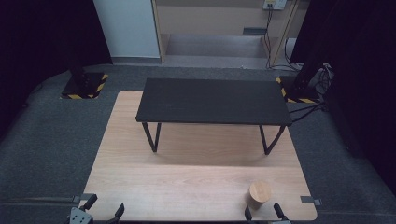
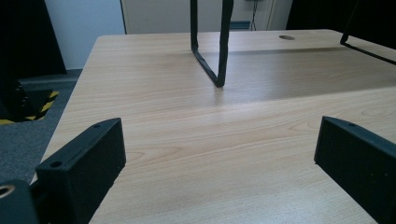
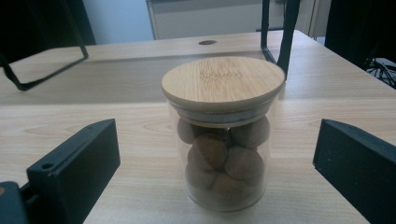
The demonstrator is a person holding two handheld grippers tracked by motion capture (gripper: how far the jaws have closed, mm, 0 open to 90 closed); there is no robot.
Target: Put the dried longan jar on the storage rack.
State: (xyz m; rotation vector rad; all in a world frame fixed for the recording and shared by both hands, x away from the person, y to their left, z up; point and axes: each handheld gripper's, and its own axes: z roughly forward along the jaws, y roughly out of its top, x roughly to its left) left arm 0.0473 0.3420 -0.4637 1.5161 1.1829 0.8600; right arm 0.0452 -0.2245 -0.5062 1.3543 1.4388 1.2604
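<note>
A clear glass jar (image 3: 223, 154) with a round wooden lid (image 3: 223, 83) holds several brown nuts. It stands upright near the table's front right corner (image 1: 259, 193). My right gripper (image 1: 264, 213) is open just behind it at the table's edge, its jaws wide apart on either side of the jar (image 3: 219, 168) without touching it. My left gripper (image 1: 103, 206) rests open at the front left edge, with bare wood between its jaws (image 2: 219, 158).
A low black bench (image 1: 212, 100) on thin metal legs stands across the far half of the wooden table (image 1: 187, 182). One of its leg loops (image 2: 212, 46) is ahead of the left gripper. Grey carpet surrounds the table.
</note>
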